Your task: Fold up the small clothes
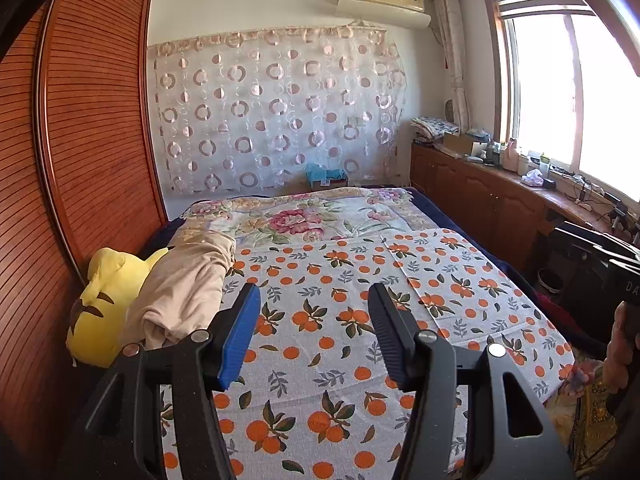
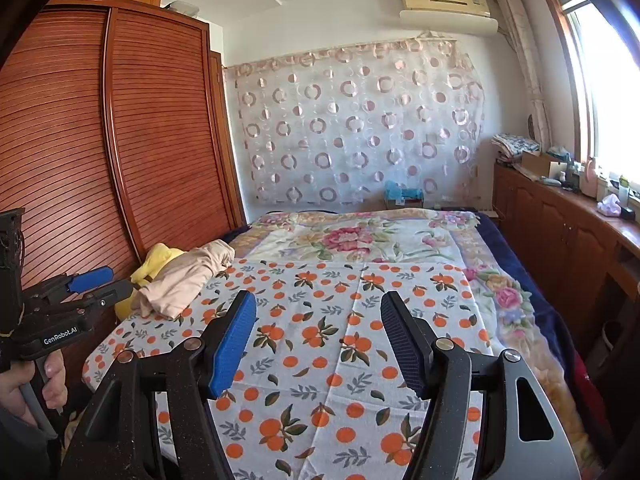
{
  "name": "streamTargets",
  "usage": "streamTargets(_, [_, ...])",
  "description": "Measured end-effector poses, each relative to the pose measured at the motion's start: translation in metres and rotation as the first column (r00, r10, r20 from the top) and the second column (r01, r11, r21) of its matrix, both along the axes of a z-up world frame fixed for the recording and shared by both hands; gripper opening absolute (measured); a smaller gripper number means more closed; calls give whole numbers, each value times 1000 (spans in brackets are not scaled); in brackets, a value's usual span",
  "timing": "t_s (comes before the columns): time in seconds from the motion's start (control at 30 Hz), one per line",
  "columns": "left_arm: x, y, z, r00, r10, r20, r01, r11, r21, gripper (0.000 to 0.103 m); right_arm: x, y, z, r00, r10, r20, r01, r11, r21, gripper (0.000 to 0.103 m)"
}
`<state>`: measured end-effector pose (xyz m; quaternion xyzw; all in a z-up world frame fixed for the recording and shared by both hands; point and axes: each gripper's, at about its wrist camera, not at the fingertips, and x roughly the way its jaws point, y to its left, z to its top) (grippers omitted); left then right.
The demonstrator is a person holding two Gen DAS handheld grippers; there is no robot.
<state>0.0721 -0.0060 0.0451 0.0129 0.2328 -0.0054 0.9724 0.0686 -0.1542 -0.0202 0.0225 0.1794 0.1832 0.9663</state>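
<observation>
Both the left gripper (image 1: 314, 332) and right gripper (image 2: 318, 340) are hovering with jaws released and empty over the orange-print sheet (image 1: 320, 280), seemingly clearing folding space, while the beige garment (image 1: 184, 284) is lying crumpled at the bed's left edge against the yellow plush toy (image 1: 106, 300).

Slatted wood wardrobe (image 1: 80, 128), seemingly cotton bedsheet (image 1: 320, 320)

A home bedroom. A bed (image 2: 360, 320) with printed covers fills it, beside a slatted wooden wardrobe (image 2: 120, 140). An air conditioner (image 2: 444, 4) hangs above a curtain (image 2: 352, 128).
</observation>
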Motion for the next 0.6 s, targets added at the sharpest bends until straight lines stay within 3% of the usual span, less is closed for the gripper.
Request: streamTargets(0.6, [-1, 1, -1, 1000, -1, 2, 1, 1000, -1, 57, 2, -8, 3, 1000, 3, 1, -3, 1000, -4, 67])
